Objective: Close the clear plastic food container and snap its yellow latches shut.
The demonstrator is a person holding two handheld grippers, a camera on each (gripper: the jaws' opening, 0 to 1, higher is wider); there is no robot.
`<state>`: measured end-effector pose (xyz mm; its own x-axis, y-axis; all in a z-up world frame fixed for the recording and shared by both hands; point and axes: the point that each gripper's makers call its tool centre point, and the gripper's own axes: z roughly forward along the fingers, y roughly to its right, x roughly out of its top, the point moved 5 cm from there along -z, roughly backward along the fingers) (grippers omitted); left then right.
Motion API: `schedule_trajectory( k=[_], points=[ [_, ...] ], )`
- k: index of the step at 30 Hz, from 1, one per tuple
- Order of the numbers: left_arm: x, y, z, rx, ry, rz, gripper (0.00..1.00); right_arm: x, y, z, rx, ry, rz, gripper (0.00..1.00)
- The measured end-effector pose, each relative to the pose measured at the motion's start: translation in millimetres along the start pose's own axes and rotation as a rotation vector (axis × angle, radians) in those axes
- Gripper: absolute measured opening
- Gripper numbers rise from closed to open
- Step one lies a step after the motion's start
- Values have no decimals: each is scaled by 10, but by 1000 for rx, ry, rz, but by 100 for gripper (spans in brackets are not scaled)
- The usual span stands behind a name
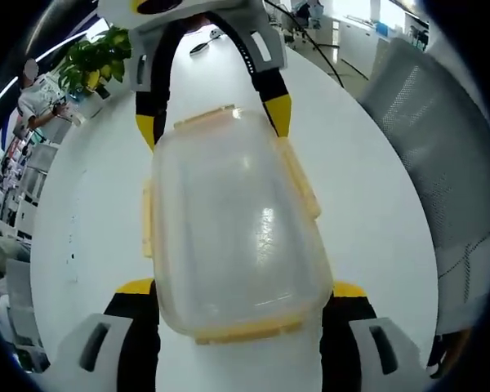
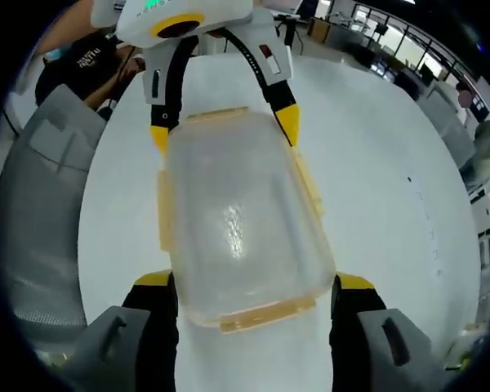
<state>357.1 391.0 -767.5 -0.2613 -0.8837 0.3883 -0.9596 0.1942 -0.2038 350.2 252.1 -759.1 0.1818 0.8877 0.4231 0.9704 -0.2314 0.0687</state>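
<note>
With lid seated, container (image 1: pixel 233 224) on white bench (image 1: pixel 367 204) sits between left hand-held gripper (image 1: pixel 238 300) at 6 o'clock and right hand-held gripper (image 2: pixel 253 292), both spread wide; latches (image 1: pixel 298 175) probably need pressing next.

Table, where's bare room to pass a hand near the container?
Bare white table lies along both long sides of the container: toward the mesh chair and toward the plant. Crowded at both short ends, where the left gripper and right gripper flank it.
</note>
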Motion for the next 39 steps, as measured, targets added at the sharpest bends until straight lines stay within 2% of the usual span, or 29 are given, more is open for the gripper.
schedule_trajectory(
  k=[22, 35, 39],
  points=[
    [-109, -458, 57, 3, -4, 24, 78, 70, 461, 100, -44, 40, 10, 75],
    [-148, -529, 78, 13, 8, 22, 79, 82, 514, 123, -49, 50, 6, 75],
    [-159, -544, 81, 29, -12, 44, 78, 91, 526, 131, -60, 48, 9, 76]
  ],
)
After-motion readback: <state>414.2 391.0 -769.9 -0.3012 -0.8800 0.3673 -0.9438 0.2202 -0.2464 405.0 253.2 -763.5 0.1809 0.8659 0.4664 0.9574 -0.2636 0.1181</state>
